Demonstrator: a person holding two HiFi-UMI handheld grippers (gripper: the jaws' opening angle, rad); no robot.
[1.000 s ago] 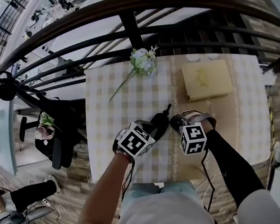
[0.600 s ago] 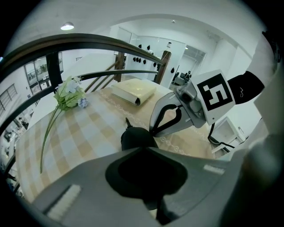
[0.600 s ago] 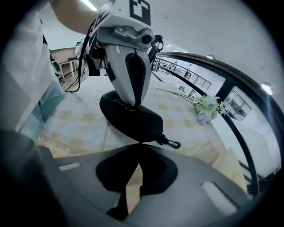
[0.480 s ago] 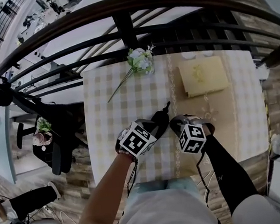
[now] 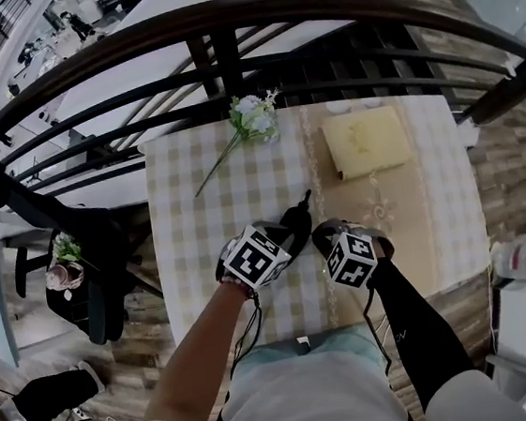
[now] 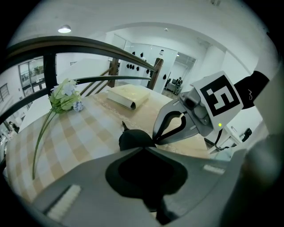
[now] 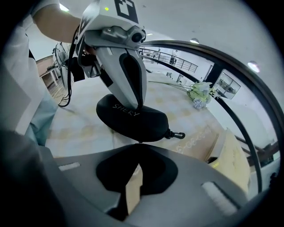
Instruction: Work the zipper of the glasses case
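The black glasses case (image 5: 295, 222) lies on the checked tablecloth, its clip end (image 7: 179, 135) pointing to the far side. My left gripper (image 5: 287, 238) is shut, its tips pressed down on the top of the case (image 7: 133, 117) by the printed lettering. My right gripper (image 5: 319, 237) is shut too, and its tips (image 7: 140, 143) meet at the case's near seam, where the zipper runs. The pull itself is hidden between the fingers. In the left gripper view the case (image 6: 133, 139) shows just past my own shut jaws, with the right gripper (image 6: 154, 141) touching its edge.
A sprig of artificial flowers (image 5: 252, 116) lies at the table's far edge. A pale yellow box (image 5: 366, 141) sits at the far right on a beige runner (image 5: 390, 209). A dark curved railing (image 5: 222, 16) runs behind the table (image 5: 190, 232). The near table edge is under my arms.
The head view has drifted, so the table sits a little lower and to the left. Both grippers stay shut at the case, which has not visibly moved.
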